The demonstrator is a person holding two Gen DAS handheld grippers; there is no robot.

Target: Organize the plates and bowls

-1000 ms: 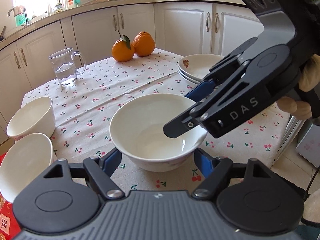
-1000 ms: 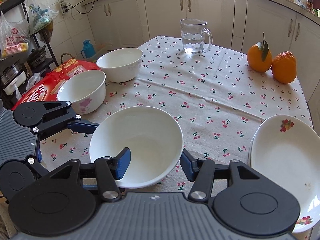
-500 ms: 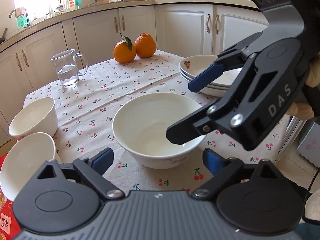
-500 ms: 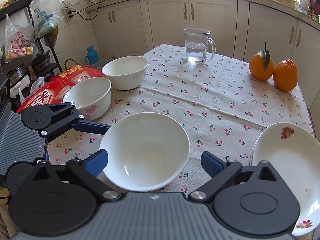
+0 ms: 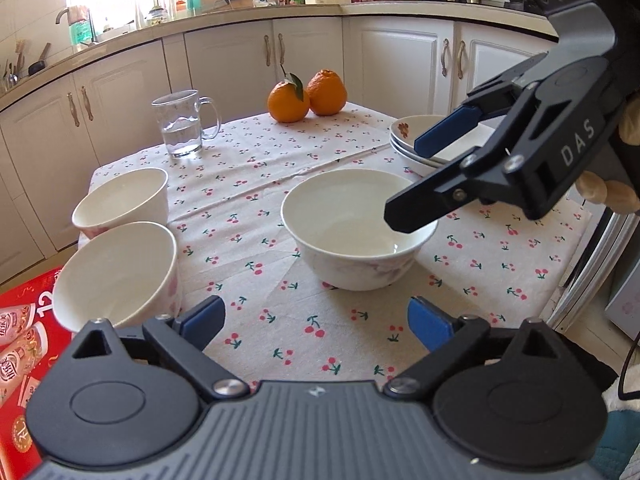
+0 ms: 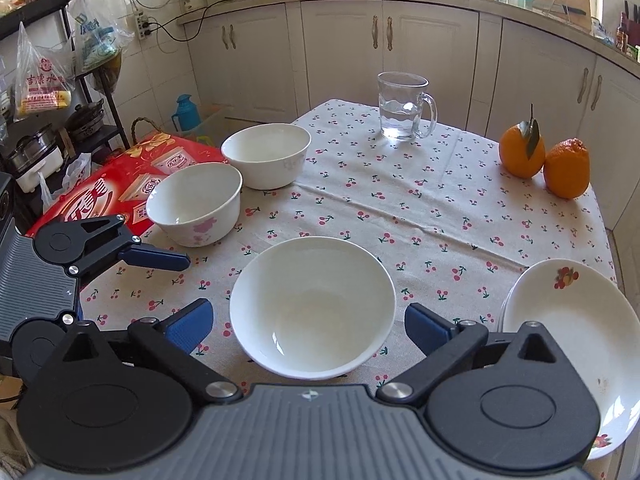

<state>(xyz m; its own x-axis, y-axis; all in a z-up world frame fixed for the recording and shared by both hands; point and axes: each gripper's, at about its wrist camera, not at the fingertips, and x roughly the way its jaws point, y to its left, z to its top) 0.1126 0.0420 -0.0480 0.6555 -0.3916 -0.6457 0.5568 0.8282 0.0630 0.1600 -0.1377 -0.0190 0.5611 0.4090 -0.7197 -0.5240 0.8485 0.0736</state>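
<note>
A wide white bowl stands alone on the cherry-print cloth, mid-table. My left gripper sits just short of it, its jaws opening with nothing between them. My right gripper is open at the bowl's near rim without touching it; in the left wrist view the right gripper hovers over the bowl's right side. Two smaller white bowls sit side by side at the table's left edge. A stack of flower-print plates lies at the right edge.
A glass mug of water and two oranges stand at the far side of the table. A red carton lies beside the table by the small bowls. Kitchen cupboards ring the table; a hand shows behind the right gripper.
My right gripper let go of the wide bowl's rim and opened wide. My left gripper opened too. Both drew back, and the bowl now stands free on the cloth.
</note>
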